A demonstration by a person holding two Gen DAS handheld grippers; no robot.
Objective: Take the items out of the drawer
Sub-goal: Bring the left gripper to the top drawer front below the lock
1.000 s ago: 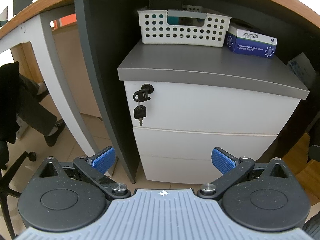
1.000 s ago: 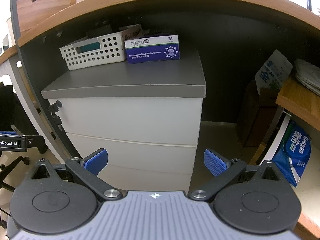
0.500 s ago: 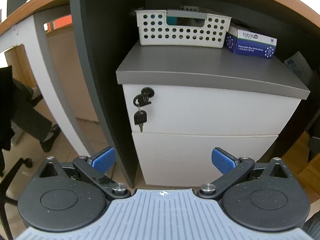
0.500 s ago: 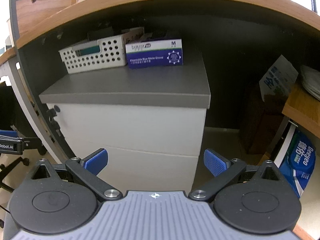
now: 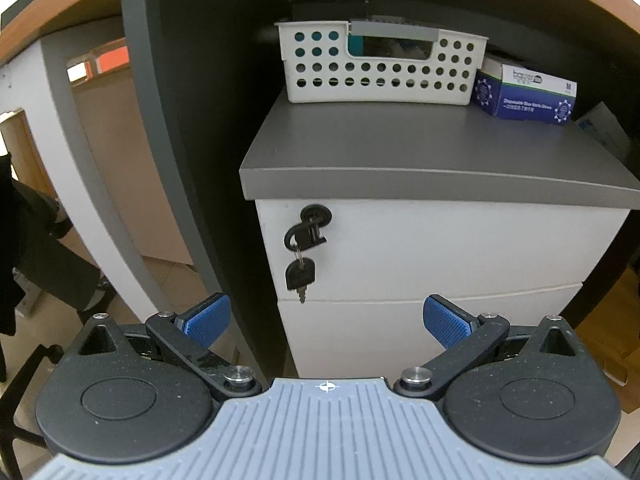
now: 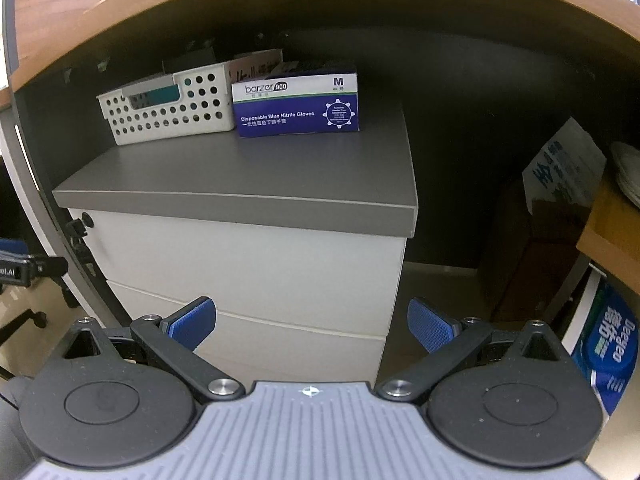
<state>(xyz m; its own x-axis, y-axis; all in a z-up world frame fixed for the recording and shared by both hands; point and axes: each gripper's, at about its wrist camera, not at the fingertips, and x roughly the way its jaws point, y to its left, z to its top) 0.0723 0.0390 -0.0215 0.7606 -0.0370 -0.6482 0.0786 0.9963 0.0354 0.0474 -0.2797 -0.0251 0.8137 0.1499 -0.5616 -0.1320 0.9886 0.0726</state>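
The left tool (image 5: 326, 322), blue-padded and black-armed, hangs spread wide with nothing between its fingers, facing the closed white three-drawer pedestal cabinet (image 5: 436, 256) under a wood-edged counter (image 5: 80, 20). The right tool (image 6: 312, 324) is likewise released and empty, looking at the same cabinet (image 6: 256, 264) from its right front corner.

All drawer fronts sit flush, their long axes running left to right across the cabinet; the top drawer front (image 5: 460, 244) faces the left tool squarely. At that drawer's upper left corner a black key (image 5: 308, 230) sits in the lock, and a second black-headed key (image 5: 300, 276) dangles from it on a ring, blade pointing down.

On the grey cabinet top (image 5: 420, 148), toward the back, a white perforated plastic basket (image 5: 380, 66) stands lengthwise along the rear edge. Just beside it on the right lies a blue-and-white box of disposable nitrile gloves (image 5: 528, 94), printed face forward (image 6: 296, 106).
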